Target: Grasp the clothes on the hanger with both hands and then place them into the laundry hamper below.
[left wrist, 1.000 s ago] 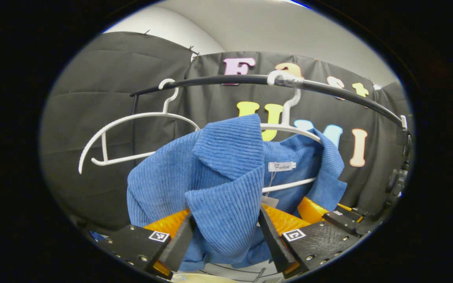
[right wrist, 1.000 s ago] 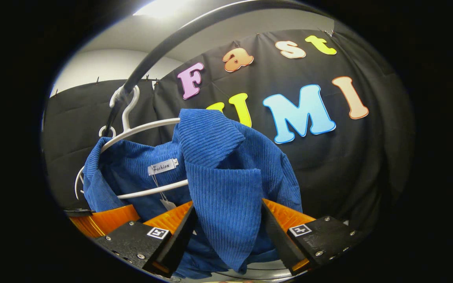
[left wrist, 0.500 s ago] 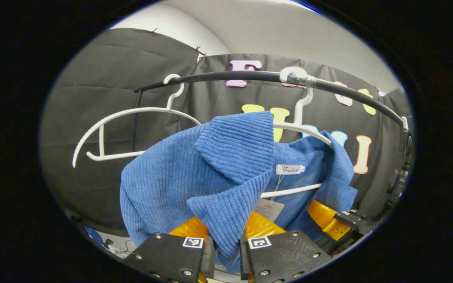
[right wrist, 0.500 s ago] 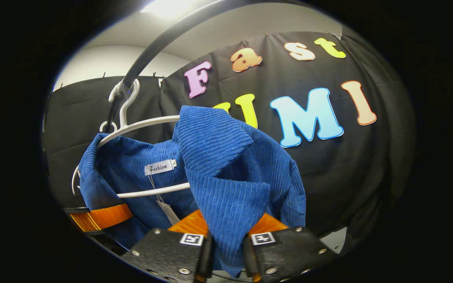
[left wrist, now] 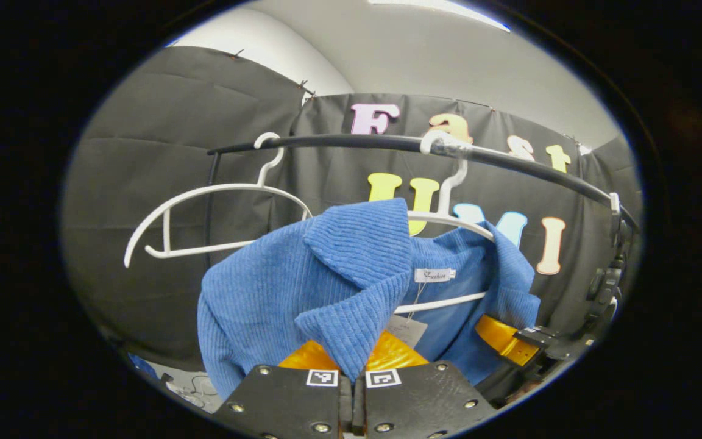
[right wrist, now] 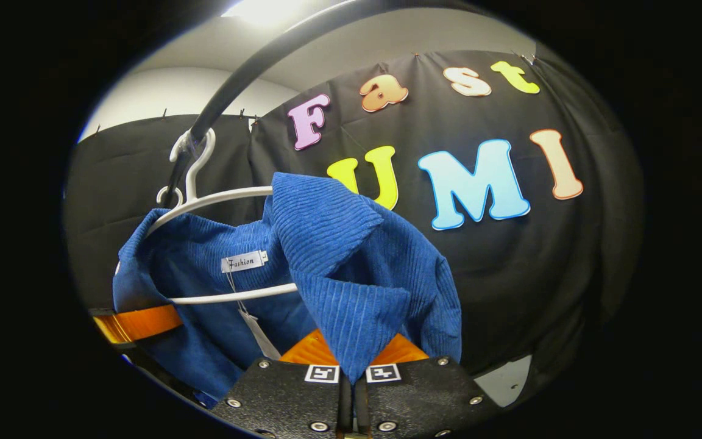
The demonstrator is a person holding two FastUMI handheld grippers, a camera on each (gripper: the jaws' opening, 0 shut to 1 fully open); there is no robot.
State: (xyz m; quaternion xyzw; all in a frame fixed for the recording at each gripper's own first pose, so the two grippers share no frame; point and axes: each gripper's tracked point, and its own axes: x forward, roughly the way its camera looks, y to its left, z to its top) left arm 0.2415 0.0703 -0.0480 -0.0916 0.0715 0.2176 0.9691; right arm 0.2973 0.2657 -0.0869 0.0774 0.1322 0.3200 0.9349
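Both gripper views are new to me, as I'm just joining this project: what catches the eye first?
A ribbed blue corduroy jacket draped on a white plastic hanger in the middle of both views. The left gripper and the right gripper are each shut on a lapel at the bottom. An empty white hanger hangs beside it on the black rail.

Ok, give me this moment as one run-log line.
left gripper: shut on blue jacket lapel | right gripper: shut on other lapel | jacket on white hanger | hanger on rail | hamper: not placed yet
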